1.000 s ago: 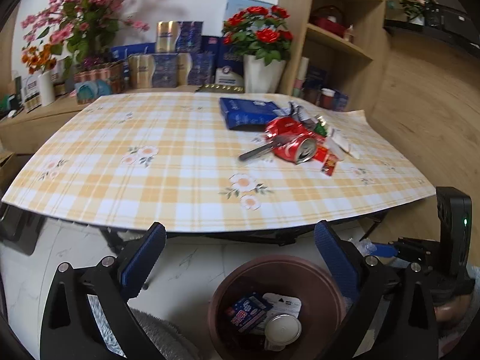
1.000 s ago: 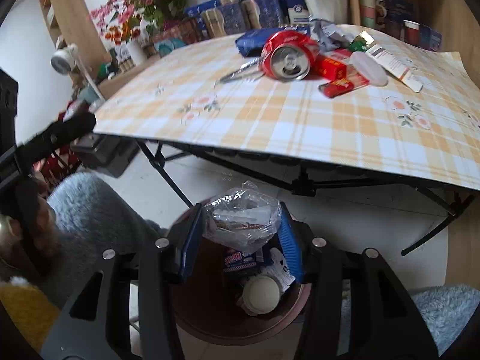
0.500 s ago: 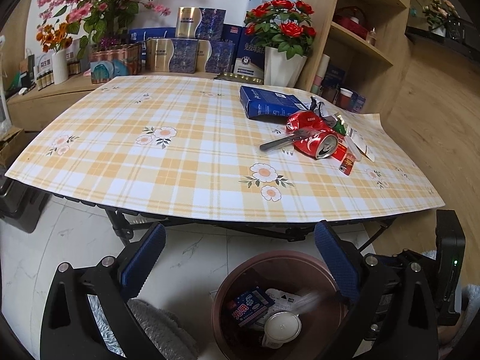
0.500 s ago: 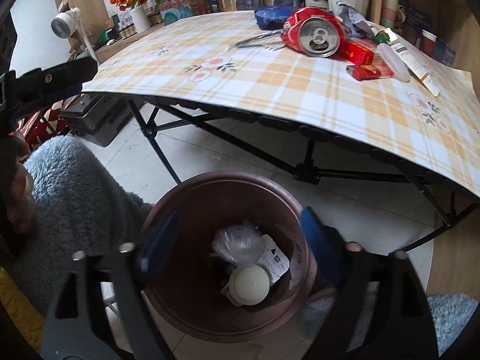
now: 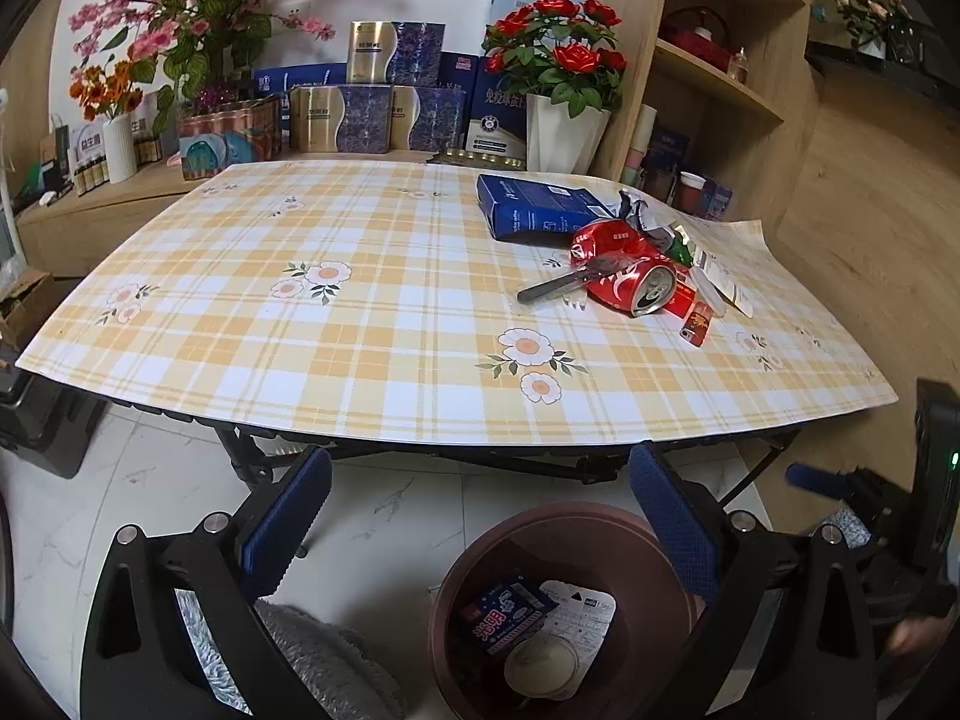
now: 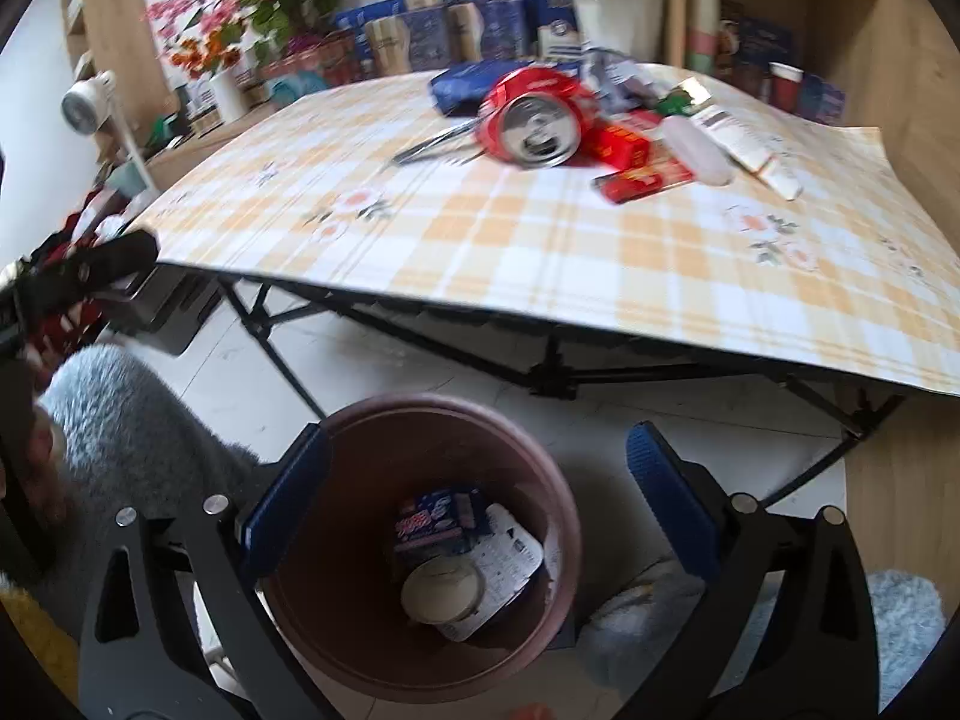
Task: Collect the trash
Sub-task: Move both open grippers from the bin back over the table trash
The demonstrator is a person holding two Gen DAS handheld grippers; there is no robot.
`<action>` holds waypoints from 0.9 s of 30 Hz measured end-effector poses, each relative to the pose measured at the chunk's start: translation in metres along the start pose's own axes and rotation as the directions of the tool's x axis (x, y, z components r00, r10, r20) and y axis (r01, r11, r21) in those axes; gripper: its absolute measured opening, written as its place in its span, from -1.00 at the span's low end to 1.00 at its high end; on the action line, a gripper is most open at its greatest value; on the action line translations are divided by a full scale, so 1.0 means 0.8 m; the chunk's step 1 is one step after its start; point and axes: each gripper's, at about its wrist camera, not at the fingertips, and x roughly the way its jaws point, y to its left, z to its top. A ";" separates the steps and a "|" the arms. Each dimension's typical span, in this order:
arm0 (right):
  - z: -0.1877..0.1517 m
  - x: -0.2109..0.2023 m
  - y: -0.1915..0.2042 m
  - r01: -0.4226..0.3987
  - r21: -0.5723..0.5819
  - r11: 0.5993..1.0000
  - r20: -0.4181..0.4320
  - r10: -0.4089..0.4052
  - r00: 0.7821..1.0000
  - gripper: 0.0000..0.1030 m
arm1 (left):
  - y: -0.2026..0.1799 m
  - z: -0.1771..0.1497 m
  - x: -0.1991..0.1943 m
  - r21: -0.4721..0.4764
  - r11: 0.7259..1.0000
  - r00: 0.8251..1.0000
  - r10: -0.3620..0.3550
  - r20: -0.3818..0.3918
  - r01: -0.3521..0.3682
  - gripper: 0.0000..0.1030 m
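A brown round bin (image 5: 516, 546) stands on the floor in front of the table and holds a blue packet (image 5: 507, 615), white paper and a round lid. It also shows in the right wrist view (image 6: 372, 540). My left gripper (image 5: 477, 525) is open and empty above the bin's left side. My right gripper (image 6: 477, 516) is open and empty over the bin. On the table lie a crushed red can (image 5: 630, 282), a blue box (image 5: 534, 207), red packets (image 6: 642, 177), a white tube (image 6: 744, 144) and a dark utensil (image 5: 555, 288).
The folding table (image 5: 360, 312) has a yellow plaid cloth and black legs. Flower pots (image 5: 564, 126) and boxes stand behind it. Wooden shelves (image 5: 720, 78) rise at the right. A black case (image 5: 42, 426) sits on the floor at the left.
My right gripper opened and dropped the crumpled clear plastic into the bin, then rose and tilted up toward the table. My left gripper lifted slightly, still open.
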 end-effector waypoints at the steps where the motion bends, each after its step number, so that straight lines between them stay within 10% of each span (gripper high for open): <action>1: 0.003 -0.002 -0.003 0.018 0.009 1.000 0.005 -0.018 1.000 0.89 | 0.000 0.000 0.000 0.001 1.000 1.000 0.000 0.001 0.000 0.88; 27: 0.107 -0.047 -0.099 0.112 -0.052 0.992 0.079 -0.108 0.991 0.89 | 0.015 0.083 0.025 0.057 0.998 0.997 -0.035 0.071 0.031 0.89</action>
